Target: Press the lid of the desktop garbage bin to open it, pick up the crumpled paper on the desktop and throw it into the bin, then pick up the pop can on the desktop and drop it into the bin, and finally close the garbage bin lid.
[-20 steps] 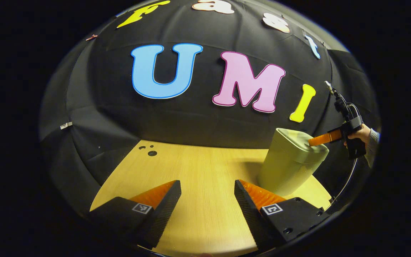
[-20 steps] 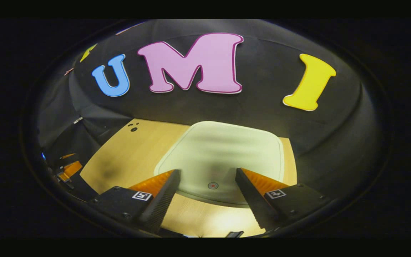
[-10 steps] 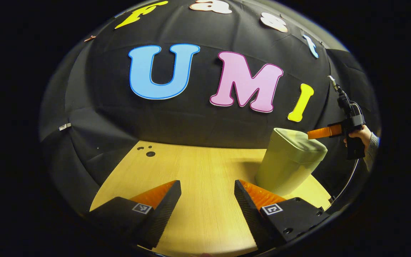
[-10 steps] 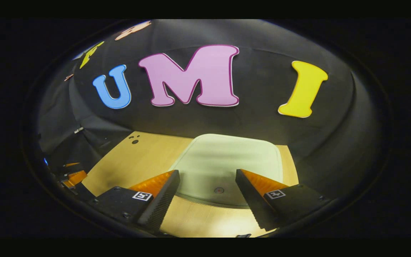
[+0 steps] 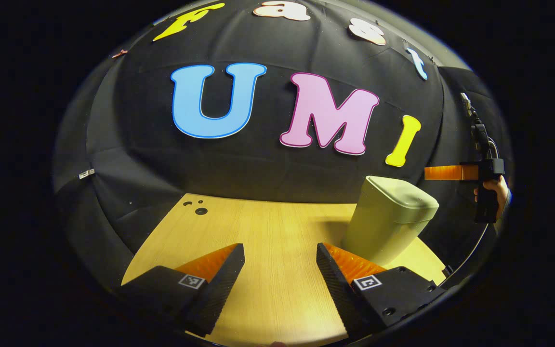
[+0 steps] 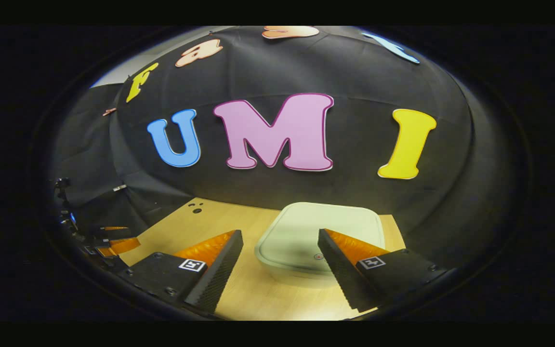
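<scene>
The pale green desktop bin stands on the right of the wooden table, its lid lying flat and shut. In the left gripper view, my left gripper is open low over bare table, left of the bin. My right gripper is open too, with nothing between its fingers, and hovers above the lid's near edge without touching it. The left gripper view shows the right gripper level, above and right of the bin, held by a hand. A small red dot marks the lid's front.
Black cloth walls close in the table at the back and on both sides. Small dark holes mark the table's far left corner. In the right gripper view, the left gripper sits far left at the table's edge.
My right gripper has risen and drawn back from the bin lid, and now stands level. The lid stays shut. My left gripper has barely moved.
</scene>
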Motion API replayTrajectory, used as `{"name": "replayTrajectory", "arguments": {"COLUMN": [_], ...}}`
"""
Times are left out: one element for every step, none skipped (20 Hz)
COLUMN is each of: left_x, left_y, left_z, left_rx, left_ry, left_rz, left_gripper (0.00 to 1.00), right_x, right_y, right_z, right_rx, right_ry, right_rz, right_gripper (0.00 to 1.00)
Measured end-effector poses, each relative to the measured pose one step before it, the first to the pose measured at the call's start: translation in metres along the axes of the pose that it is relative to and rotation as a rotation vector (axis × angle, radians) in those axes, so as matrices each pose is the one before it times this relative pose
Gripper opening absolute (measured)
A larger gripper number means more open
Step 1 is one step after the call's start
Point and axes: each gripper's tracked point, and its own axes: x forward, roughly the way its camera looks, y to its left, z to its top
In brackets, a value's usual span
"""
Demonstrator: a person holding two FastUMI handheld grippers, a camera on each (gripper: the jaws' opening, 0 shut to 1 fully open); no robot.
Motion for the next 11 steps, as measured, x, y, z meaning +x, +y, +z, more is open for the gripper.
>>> {"name": "replayTrajectory", "arguments": {"left_x": [0.00018, 0.00007, -0.00015, 0.00059, 0.00036, 0.00048, 0.00026, 0.00135, 0.00015, 0.00099, 0.00024], "left_y": [-0.00083, -0.00169, -0.00179, -0.00178, -0.00142, -0.00183, -0.00158, -0.00192, -0.00264, -0.00224, -0.00244], "left_z": [0.00095, 0.00150, 0.00192, 0.00252, 0.00233, 0.00385, 0.00332, 0.00365, 0.00308, 0.00497, 0.00404], "left_rx": [0.00244, 0.00125, 0.00107, 0.00236, 0.00335, 0.00245, 0.00141, 0.00047, -0.00023, -0.00048, 0.00036], "left_ry": [-0.00225, -0.00235, -0.00255, -0.00452, -0.00496, -0.00595, -0.00714, -0.00533, -0.00679, -0.00804, -0.00874], "left_rz": [-0.00194, -0.00300, -0.00409, -0.00288, -0.00167, -0.00204, -0.00302, -0.00327, -0.00323, -0.00349, -0.00435], "left_gripper": [0.99, 0.96, 0.96, 0.96, 0.96, 0.96, 0.96, 0.96, 0.96, 0.96, 0.99], "right_x": [-0.00308, -0.00394, -0.00303, -0.00288, -0.00248, -0.00288, -0.00314, -0.00150, -0.00265, -0.00241, -0.00238], "right_y": [0.00357, 0.00375, 0.00352, 0.00401, 0.00312, 0.00297, 0.00435, 0.00346, 0.00219, 0.00121, 0.00126], "right_z": [-0.00026, -0.00059, 0.00064, 0.00115, 0.00022, 0.00133, 0.00022, -0.00064, -0.00196, -0.00255, -0.00230], "right_rx": [-0.00636, -0.00500, -0.00317, -0.00270, -0.00038, 0.00308, 0.00537, 0.00199, -0.00244, -0.00528, -0.00566], "right_ry": [-0.00599, -0.00450, -0.00727, -0.00815, -0.00543, -0.00825, -0.00652, -0.00274, 0.00036, 0.00252, 0.00145], "right_rz": [0.00626, 0.00530, 0.00696, 0.00759, 0.00654, 0.00584, 0.00720, 0.00527, 0.00119, 0.00042, -0.00026], "right_gripper": [0.98, 0.98, 0.98, 0.98, 0.98, 0.98, 0.98, 0.99, 0.98, 0.98, 0.99]}}
